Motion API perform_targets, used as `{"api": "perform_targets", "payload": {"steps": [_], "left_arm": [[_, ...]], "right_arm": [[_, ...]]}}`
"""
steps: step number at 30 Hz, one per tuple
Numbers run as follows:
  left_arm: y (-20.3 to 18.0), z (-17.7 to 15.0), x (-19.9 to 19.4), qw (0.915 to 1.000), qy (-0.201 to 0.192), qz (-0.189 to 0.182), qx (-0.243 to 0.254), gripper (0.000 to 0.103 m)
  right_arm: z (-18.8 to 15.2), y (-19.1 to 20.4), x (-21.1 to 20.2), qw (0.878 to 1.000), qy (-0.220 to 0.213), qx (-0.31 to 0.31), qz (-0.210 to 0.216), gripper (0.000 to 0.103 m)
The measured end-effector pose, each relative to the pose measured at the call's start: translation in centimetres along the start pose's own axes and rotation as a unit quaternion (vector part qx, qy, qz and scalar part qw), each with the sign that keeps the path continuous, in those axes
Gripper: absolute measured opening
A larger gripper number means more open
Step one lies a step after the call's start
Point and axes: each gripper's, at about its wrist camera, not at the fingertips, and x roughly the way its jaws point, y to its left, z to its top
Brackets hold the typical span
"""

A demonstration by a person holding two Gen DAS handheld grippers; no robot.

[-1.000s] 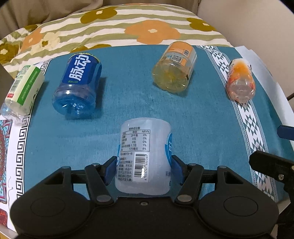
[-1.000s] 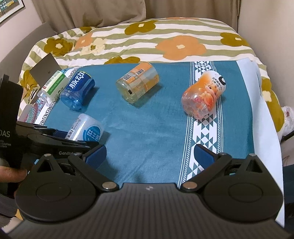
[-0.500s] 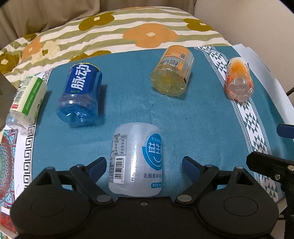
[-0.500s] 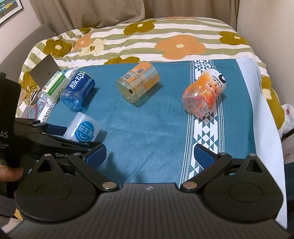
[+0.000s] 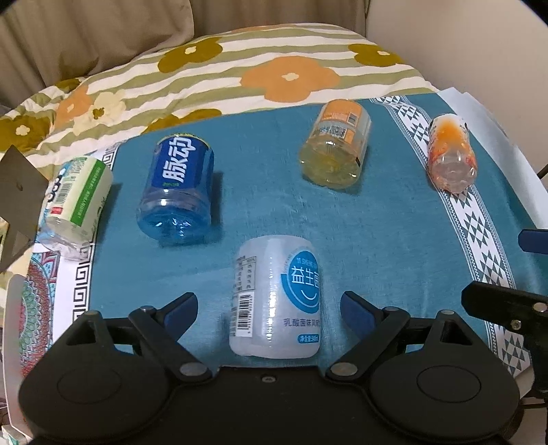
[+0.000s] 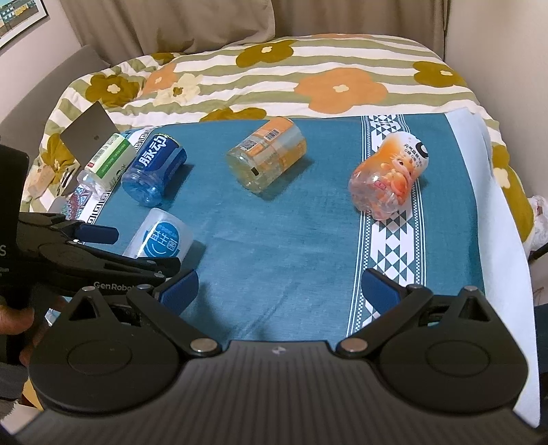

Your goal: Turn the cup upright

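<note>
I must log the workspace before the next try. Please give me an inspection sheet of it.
Surface: teal cloth over a floral bedcover.
Job's things: five cups lying on their sides: white cup, blue cup, yellow cup, orange cup, green-label cup.
Clutter: grey card.
Grippers: left claw open around the white cup, not touching; right claw open, empty.
Cables: nothing seen.
Surroundings: curtain, wall picture.

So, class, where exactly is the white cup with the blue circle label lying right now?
In the left wrist view the white cup lies on its side on the teal cloth, between the open left gripper fingers, nearest the blue cup.
</note>
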Motion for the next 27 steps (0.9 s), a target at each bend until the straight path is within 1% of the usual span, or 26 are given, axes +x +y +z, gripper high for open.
{"api": "perform_targets", "payload": {"steps": [3,8,13,15,16,18,21,25,27], "left_arm": [[0.3,-0.1,-1.4,0.9999,-0.012,-0.003,-0.009,0.093],[1.6,-0.7,-5.2,0.9978,-0.046,-0.005,-0.047,0.093],[3.3,-1.8,-9.5,0.9930,-0.087,0.006,-0.080,0.100],[4.0,-2.5,-10.7,0.9914,-0.099,0.009,-0.086,0.103],[4.3,-2.7,-11.1,0.9910,-0.102,0.011,-0.086,0.103],[4.9,-3.3,-11.6,0.9911,-0.103,0.015,-0.083,0.103],[5.9,-4.5,-11.6,0.9925,-0.096,0.015,-0.074,0.103],[7.8,-6.1,-10.9,0.9941,-0.085,0.006,-0.066,0.103],[8.7,-6.7,-10.5,0.9948,-0.081,0.002,-0.062,0.103]], "right_arm": [[0.1,0.2,-0.3,1.000,-0.001,-0.003,0.001,0.103],[1.0,0.6,-1.9,1.000,-0.007,-0.009,0.008,0.103],[2.5,1.7,-3.6,1.000,-0.013,-0.018,0.014,0.103],[3.0,2.5,-4.3,0.999,-0.018,-0.023,0.011,0.103],[3.3,3.0,-4.5,0.999,-0.020,-0.026,0.008,0.103],[3.6,4.1,-4.7,0.999,-0.019,-0.031,0.002,0.103],[4.2,5.6,-4.1,0.999,-0.003,-0.031,0.006,0.103],[5.0,7.1,-2.1,0.999,0.035,-0.020,0.024,0.103],[5.6,7.5,-0.5,0.997,0.060,-0.001,0.038,0.103]]}}
